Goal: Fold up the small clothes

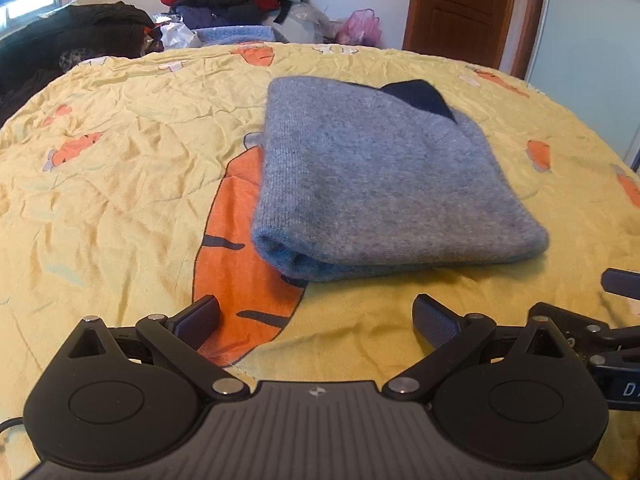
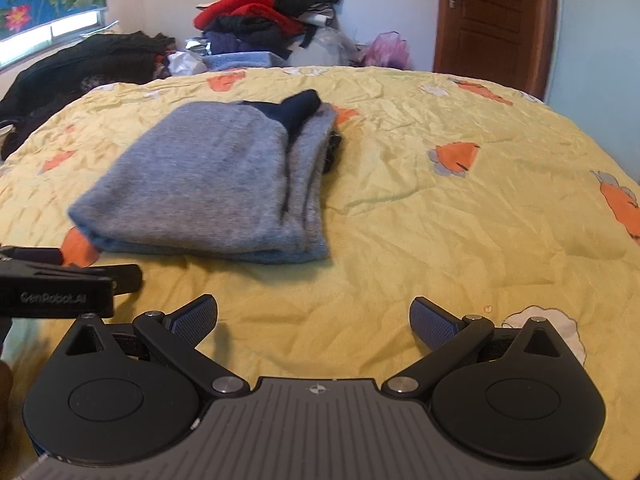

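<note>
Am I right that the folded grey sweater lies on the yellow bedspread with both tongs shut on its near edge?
Not quite: both wrist views show the left tongs and right tongs open and short of the folded grey sweater, which does lie on the yellow bedspread.

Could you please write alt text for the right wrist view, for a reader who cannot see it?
A folded grey sweater with a dark blue collar lies on a yellow bedspread printed with orange carrots. The open, empty right gripper sits in the foreground, with part of the left gripper at the left edge. A pile of clothes and a wooden door stand behind.
</note>
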`<state>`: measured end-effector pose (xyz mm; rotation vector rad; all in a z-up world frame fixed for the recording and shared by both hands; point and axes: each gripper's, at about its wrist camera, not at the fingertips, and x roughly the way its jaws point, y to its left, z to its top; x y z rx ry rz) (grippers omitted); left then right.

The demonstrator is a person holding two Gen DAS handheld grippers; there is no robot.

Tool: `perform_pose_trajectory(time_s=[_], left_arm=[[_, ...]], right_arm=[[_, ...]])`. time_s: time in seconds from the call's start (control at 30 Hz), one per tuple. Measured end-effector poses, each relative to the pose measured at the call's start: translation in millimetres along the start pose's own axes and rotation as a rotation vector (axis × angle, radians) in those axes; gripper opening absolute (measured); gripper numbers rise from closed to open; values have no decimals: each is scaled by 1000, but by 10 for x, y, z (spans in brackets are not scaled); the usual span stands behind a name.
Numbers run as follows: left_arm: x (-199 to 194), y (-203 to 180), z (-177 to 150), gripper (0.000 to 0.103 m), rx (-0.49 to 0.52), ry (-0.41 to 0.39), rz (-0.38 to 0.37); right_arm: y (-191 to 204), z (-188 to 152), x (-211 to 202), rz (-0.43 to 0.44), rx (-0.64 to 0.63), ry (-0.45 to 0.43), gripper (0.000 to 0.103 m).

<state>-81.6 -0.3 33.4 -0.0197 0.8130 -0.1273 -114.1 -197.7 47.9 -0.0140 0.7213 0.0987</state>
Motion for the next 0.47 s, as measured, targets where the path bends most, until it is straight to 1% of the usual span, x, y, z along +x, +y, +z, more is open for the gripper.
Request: perform_pose_trajectory(time_s=[0.07,0.1,0.17,0.2,0.27,0.37,0.47], left_arm=[[-63,2,15,103,-9,-4,-13],[-99,-1,15,103,-9,-17,-1],[-187,-17,19,103,-3,-50,70],[-214,-9,33,103,5,-58,81],[-240,41,65,103,2,-62,52],[-236,143,110,103,-14,-39,47],[-178,331,192,103,-40,6,35]], right_arm=[[26,61,-49,8,-17,-11,103],[44,98,-62,13,-25,-15,103],[61,172,-37,26,-30,-5,103],[69,199,-16,33,-29,5,103],[66,235,45,49,-22,21,102],[59,253,132,65,-6,46,103],[11,298,199,83,13,60,103]])
